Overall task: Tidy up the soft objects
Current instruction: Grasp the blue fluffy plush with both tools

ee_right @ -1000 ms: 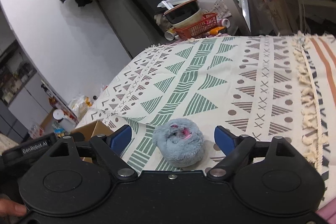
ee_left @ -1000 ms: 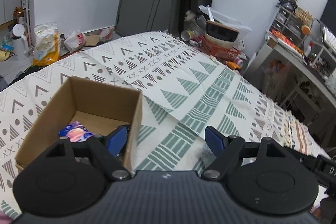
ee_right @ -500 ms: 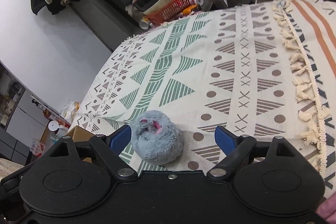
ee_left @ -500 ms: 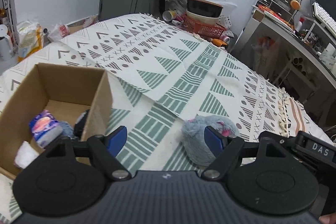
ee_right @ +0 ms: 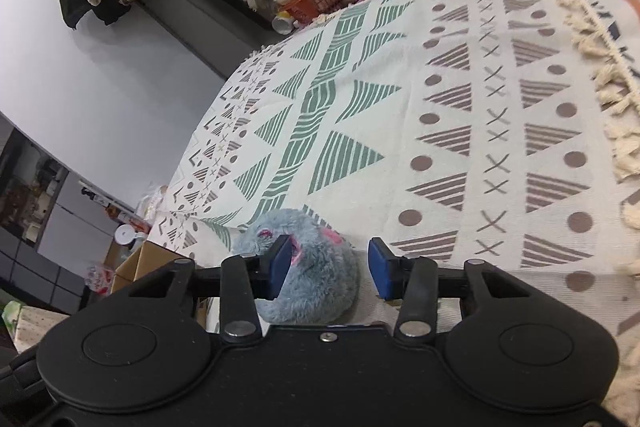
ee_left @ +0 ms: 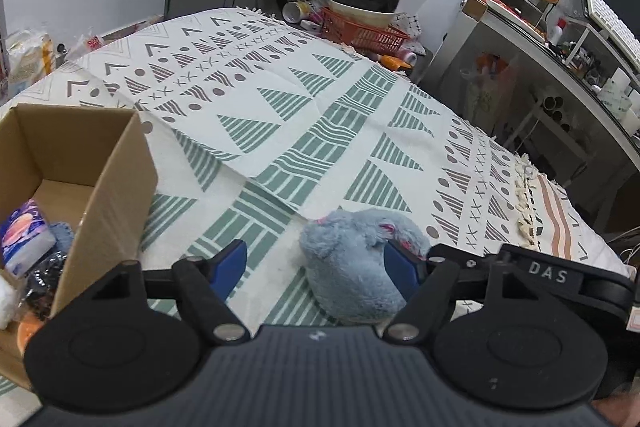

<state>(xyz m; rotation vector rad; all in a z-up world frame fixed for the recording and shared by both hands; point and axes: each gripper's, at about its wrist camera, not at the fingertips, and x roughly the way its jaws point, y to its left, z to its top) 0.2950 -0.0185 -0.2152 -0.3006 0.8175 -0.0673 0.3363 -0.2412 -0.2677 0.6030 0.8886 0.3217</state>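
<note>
Right wrist view: right gripper (ee_right: 327, 269) is closing on the plush (ee_right: 308, 279); its left pad (ee_right: 280, 265) is already dug into the fur, the right pad sits just off it, so no real clamp yet imo; plush sits on the cloth (ee_right: 460, 107), off-centre toward the left pad. Left gripper (ee_left: 316, 269) is closing too, jaws apart; its right pad looks like it's touching the plush, the left pad is well clear. Box (ee_left: 100, 163) stands just left of it with a few soft things inside. What could go wrong: an off-centre pinch may grab only fluff and slip on the lift; both grippers squeezing the same toy could bump or tug it apart.
</note>
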